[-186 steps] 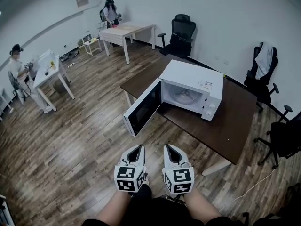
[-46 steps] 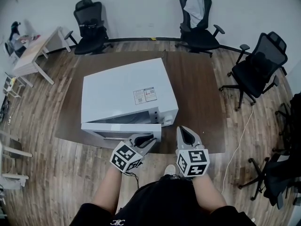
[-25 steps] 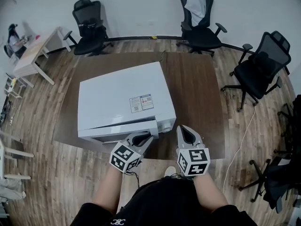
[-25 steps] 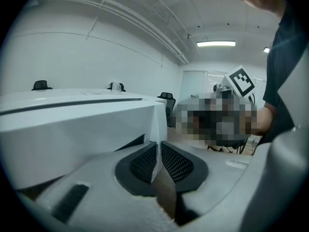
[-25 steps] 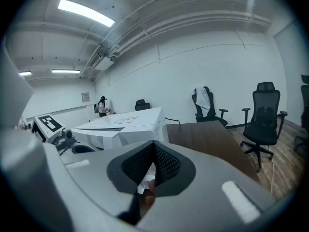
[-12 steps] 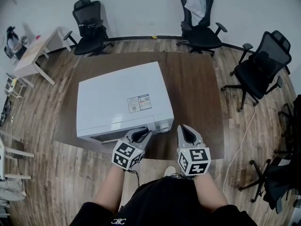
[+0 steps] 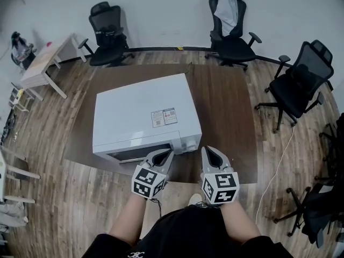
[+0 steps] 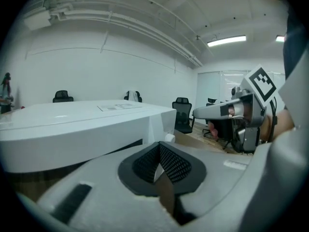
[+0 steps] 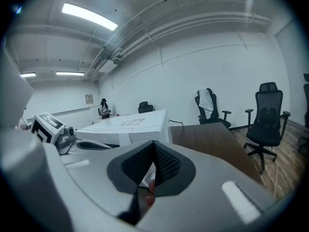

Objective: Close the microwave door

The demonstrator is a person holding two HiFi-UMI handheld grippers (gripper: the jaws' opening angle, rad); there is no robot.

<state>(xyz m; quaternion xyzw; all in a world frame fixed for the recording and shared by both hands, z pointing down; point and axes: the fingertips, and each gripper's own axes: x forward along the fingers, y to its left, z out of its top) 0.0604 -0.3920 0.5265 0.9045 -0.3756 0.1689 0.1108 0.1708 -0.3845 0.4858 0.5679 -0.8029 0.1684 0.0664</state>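
We're looking at a microwave (image 7: pixel 142 112) with a smooth white shell. It has a painted-metal look, with a soft sheen rather than real gloss. On top of the microwave there's a flat, matt, paper-looking label (image 7: pixel 165 117). Under the microwave, the table (image 7: pixel 223 106) top is dark brown wood grain, matt; real wood or laminate, we can't tell. The floor (image 7: pixel 48 198) around it is plank wood with a slight shine. Behind the microwave, the chairs (image 7: pixel 110 26) are black mesh and plastic, one with pale cloth (image 7: pixel 228 4) draped over it. In front of the microwave, the right gripper (image 7: pixel 207 150) has a matt pale grey plastic shell and black, finely ribbed, rubbery-looking pads (image 9: pixel 166 166).
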